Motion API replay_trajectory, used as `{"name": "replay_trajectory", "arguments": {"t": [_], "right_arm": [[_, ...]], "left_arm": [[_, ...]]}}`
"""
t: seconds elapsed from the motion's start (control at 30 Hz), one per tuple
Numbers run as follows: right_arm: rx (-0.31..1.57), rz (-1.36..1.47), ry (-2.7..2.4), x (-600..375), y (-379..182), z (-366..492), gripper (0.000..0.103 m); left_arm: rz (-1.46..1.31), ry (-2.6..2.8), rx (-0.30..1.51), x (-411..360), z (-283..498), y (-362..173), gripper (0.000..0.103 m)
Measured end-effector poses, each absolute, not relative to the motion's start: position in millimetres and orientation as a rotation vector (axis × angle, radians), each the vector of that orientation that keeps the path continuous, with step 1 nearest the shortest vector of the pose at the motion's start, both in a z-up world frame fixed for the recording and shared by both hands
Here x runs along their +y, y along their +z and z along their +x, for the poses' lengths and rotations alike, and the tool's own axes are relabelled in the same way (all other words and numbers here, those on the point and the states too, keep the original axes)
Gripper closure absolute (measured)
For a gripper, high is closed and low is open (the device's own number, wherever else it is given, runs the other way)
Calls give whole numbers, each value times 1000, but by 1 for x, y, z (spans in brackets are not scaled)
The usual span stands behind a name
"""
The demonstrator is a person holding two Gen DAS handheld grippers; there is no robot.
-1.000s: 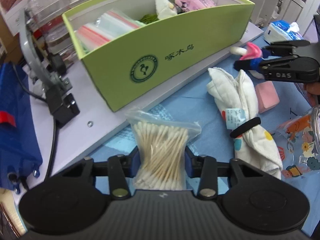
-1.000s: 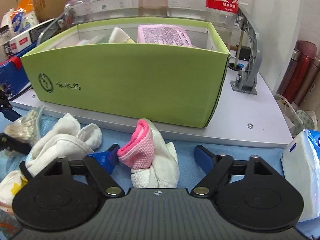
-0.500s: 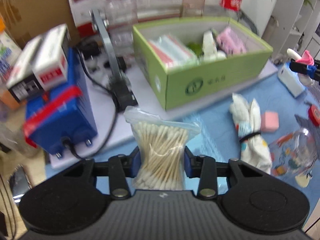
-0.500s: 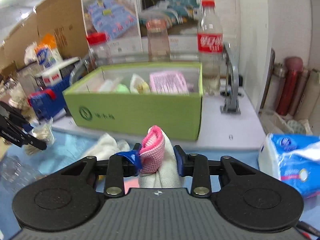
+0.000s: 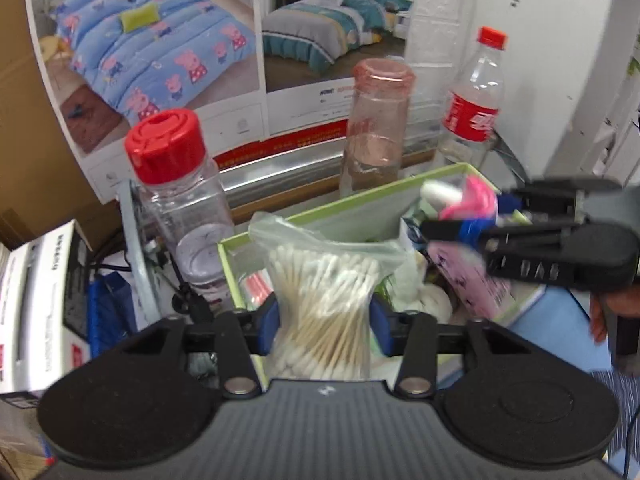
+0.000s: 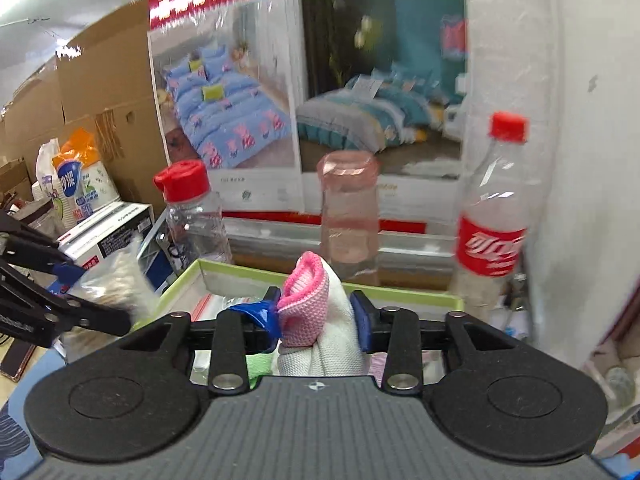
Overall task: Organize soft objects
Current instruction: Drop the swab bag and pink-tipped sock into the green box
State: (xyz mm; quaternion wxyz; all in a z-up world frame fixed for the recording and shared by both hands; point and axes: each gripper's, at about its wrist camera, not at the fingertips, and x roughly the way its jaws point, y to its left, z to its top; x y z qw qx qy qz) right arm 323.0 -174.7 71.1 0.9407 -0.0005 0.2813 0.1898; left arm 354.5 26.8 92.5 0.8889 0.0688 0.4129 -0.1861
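Left wrist view: the left gripper [image 5: 323, 322] is clamped on a bag of cotton swabs [image 5: 322, 300], held up at the near left corner of the green box [image 5: 360, 204]. The right gripper [image 5: 472, 216] reaches over the box from the right.

Right wrist view: the right gripper [image 6: 318, 320] pinches a pink and white sock [image 6: 316, 312] above the box [image 6: 400, 294], with bottles behind.
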Motion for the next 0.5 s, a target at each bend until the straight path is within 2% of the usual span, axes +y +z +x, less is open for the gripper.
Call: {"name": "replay_trajectory", "arguments": {"t": [0.03,0.13,0.3,0.33,0.4,0.5], "right_arm": [[605,11,387,-172,64,330,77],[700,28,346,-167,48,342,73],[492,20,319,-176,74,309,65],[487,13,333,-177,78,303,63],[486,-3,360,-180,84,281,62],[526,-41,392,-186,79,250,60]], "left_arm": [[131,-371,856,27,359,88,19],[98,-364,834,34,358,87,19],[81,-357,811,46,336,98,17],[90,-365,808,47,327,99,14],[118,-387,800,48,305,98,2],[169,-435,832,41,279,84,1]]}}
